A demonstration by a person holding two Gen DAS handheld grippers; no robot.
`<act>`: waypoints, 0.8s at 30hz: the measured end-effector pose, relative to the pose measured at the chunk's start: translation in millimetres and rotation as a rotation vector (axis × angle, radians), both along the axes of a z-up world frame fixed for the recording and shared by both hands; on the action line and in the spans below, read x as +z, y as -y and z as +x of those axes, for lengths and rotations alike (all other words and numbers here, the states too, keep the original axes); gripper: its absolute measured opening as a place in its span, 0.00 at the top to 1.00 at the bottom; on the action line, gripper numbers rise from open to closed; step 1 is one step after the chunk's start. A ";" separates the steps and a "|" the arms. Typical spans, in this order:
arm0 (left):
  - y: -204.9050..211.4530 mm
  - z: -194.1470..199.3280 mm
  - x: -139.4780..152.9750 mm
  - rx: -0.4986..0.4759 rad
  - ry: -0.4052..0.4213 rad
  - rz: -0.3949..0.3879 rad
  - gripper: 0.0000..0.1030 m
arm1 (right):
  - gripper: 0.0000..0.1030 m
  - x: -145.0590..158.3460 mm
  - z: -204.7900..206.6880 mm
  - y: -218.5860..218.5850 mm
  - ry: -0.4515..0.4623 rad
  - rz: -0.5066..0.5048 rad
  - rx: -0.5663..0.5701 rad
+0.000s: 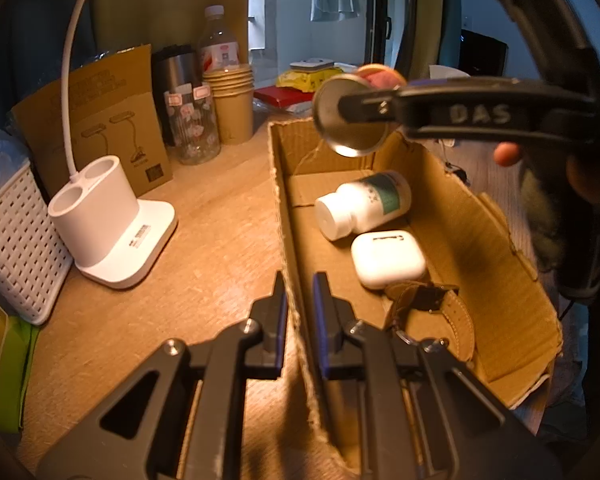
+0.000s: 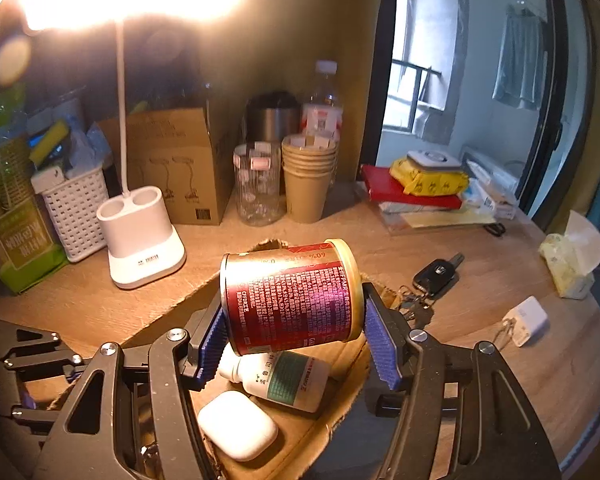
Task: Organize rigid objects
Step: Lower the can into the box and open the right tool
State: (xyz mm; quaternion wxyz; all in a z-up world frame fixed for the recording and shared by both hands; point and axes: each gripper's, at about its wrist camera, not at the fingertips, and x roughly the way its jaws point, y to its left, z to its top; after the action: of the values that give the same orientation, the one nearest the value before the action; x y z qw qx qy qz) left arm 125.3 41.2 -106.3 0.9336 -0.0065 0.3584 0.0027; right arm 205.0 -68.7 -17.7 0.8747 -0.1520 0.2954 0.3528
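Right hand-held gripper clamping red can printed "60%", above box at desk edge. Left hand-held gripper pinching box wall. "DAS" on gripper arm.

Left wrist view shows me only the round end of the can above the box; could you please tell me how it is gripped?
Observer: The right gripper holds the can on its side, one pad on each end.
Operator: Thank you. Does anything lie outside the box?
Observer: Yes, a car key with its bunch lies on the table, right of the box.
Operator: Anything else over there?
Observer: A white charger lies farther right, near the table's edge.
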 end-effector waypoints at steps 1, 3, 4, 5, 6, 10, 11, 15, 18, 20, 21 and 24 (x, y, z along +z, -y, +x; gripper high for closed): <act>-0.2 0.1 -0.4 -0.001 -0.001 -0.002 0.87 | 0.37 -2.8 2.4 -1.7 -0.006 -0.007 -0.002; 0.0 0.1 -1.0 -0.001 -0.003 -0.005 0.87 | 0.37 -7.4 7.2 -4.3 -0.023 -0.019 -0.004; -0.1 0.1 -1.3 -0.002 -0.004 -0.006 0.87 | 0.37 -9.9 10.4 -5.4 -0.034 -0.025 -0.006; -0.2 -0.3 -1.3 -0.002 -0.004 -0.006 0.87 | 0.37 -11.8 12.7 -6.6 -0.042 -0.031 -0.006; -0.5 0.2 -1.2 -0.002 -0.005 -0.007 0.87 | 0.37 -13.9 14.3 -8.0 -0.049 -0.039 -0.003; 0.5 -0.3 -0.9 -0.001 -0.006 -0.009 0.87 | 0.37 -23.4 18.1 -15.8 -0.086 -0.068 0.015; 0.1 0.0 -0.9 -0.002 -0.006 -0.009 0.87 | 0.37 -25.3 18.0 -17.6 -0.088 -0.077 0.015; -0.1 0.5 -1.2 -0.003 -0.005 -0.008 0.87 | 0.37 -28.3 20.2 -19.1 -0.109 -0.094 0.007; 0.0 0.3 -1.1 -0.003 -0.005 -0.006 0.87 | 0.36 -27.8 20.8 -18.7 -0.114 -0.094 -0.003; -0.1 0.6 -1.1 -0.003 -0.005 -0.007 0.87 | 0.36 -27.3 20.1 -17.9 -0.116 -0.096 -0.003; -0.2 0.6 -1.1 -0.003 -0.005 -0.006 0.87 | 0.36 -26.8 19.5 -17.3 -0.113 -0.094 -0.002; -0.6 0.4 -1.1 -0.002 -0.005 -0.006 0.87 | 0.29 -23.3 17.4 -14.1 -0.101 -0.078 -0.004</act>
State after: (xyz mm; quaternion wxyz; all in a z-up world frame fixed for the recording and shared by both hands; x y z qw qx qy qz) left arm 125.8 41.8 -107.5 0.9326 -0.0090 0.3607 0.0008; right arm 222.4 -54.6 -41.0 0.8528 -0.1677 0.3529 0.3464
